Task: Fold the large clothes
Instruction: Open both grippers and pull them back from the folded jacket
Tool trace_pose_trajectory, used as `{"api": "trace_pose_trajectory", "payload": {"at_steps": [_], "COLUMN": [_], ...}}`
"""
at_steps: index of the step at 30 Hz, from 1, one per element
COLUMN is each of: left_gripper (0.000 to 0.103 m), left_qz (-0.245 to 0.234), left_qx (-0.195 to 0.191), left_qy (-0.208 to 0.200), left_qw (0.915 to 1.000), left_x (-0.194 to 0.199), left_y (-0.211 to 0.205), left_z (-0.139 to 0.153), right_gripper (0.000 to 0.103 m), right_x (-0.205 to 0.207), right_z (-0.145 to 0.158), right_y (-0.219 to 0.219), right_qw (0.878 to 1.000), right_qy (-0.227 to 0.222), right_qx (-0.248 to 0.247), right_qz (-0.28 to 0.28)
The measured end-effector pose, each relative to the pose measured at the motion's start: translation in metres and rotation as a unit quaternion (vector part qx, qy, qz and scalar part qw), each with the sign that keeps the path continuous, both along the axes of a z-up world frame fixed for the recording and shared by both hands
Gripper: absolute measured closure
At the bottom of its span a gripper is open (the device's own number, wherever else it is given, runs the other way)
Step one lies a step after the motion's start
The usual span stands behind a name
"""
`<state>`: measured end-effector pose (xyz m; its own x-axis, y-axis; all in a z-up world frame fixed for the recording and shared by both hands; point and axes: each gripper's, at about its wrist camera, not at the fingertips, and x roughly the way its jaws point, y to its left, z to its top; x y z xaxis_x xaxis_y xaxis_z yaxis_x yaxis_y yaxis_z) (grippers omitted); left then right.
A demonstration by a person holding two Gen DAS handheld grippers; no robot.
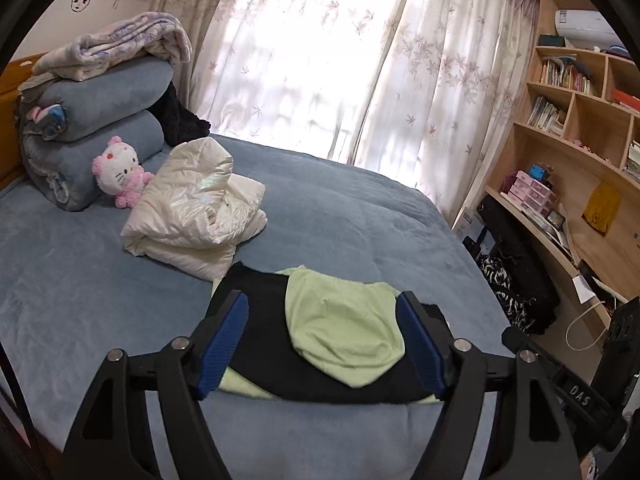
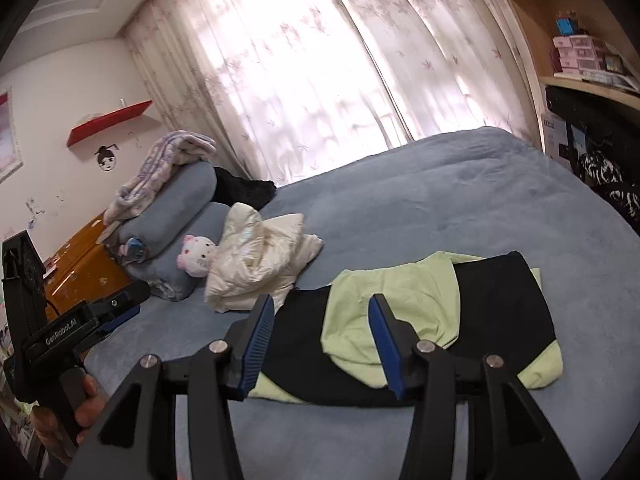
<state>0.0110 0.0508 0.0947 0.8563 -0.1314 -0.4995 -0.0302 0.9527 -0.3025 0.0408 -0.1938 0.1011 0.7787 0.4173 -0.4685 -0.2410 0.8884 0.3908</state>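
A folded black and light-green garment (image 1: 320, 344) (image 2: 420, 320) lies flat on the blue bed (image 1: 360, 220) (image 2: 440, 200), its green hood turned over the black top. My left gripper (image 1: 322, 300) hovers above it, open, blue pads spread wide with nothing between them. My right gripper (image 2: 322, 304) also hangs above the garment, open and empty, its jaws less wide. In the right wrist view the left gripper's body (image 2: 60, 336) shows at the left edge, held by a hand (image 2: 86, 404). A folded cream puffer jacket (image 1: 196, 216) (image 2: 260, 256) rests behind the garment.
Rolled blue bedding (image 1: 100, 120) (image 2: 180, 208) with a patterned blanket and a pink plush cat (image 1: 118, 172) (image 2: 196, 256) sit at the bed's head. Curtains (image 1: 320, 60) cover the window behind. Wooden shelves and a desk (image 1: 560, 160) stand to the right of the bed.
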Motion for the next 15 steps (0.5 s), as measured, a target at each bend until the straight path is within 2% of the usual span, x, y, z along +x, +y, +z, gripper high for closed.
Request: {"api": "trace_pose_trajectory", "payload": {"at_steps": [4,7,12,15], "left_gripper": [0.027,0.027,0.026,0.026], "left_qz": [0.003,-0.003,0.003,-0.002], "left_qx": [0.023,0.034,0.052,0.055], "left_qy": [0.017,0.034,0.073,0.101], "left_qw": [0.9996,0.9988,0.9959,0.9933], "left_x": [-0.022,-0.034,-0.032,-0.022], "left_y": [-0.002,-0.007,-0.013,-0.016], "left_z": [-0.01,-0.022,-0.063,-0.092], "right_gripper": [0.053,0.053,0.053,0.053], "right_x": [-0.026,-0.042,-0.052,-0.048], "right_z": [0.001,-0.003,-0.028,-0.053], "right_y": [0.006,0.014,0.023,0.024], "right_qw": [1.0,0.999,0.999,0.998], "right_qy": [0.01,0.009,0.017,0.036], "right_qx": [0.011,-0.005,-0.04,-0.058], "right_qz": [0.024,0.031,0.022,0.005]}}
